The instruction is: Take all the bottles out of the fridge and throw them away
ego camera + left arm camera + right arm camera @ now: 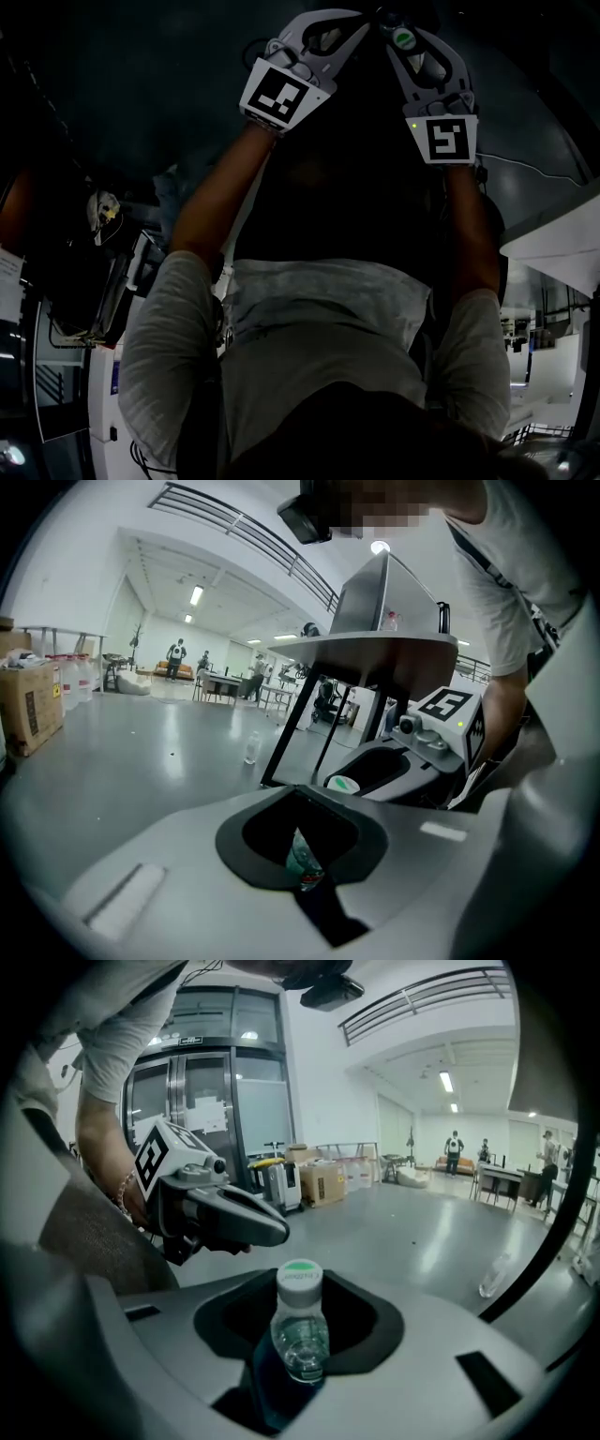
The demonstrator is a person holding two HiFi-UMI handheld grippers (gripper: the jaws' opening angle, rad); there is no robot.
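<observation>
My right gripper [412, 52], jaws wide around a capped bottle [300, 1321], and my left gripper [323, 42], closed on a second bottle [304, 860], hold both side by side, presumably for one trip to a bin I cannot see.

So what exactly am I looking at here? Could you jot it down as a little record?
Place: big hall with a shiny grey floor
Person: arms stretched out, one gripper in each hand
Right gripper: closed on a capped bottle, clear, green-topped cap
Left gripper: closed on clear plastic, apparently another bottle; little of it shows
Floor: one loose bottle near a table
Fridge: not in view
</observation>
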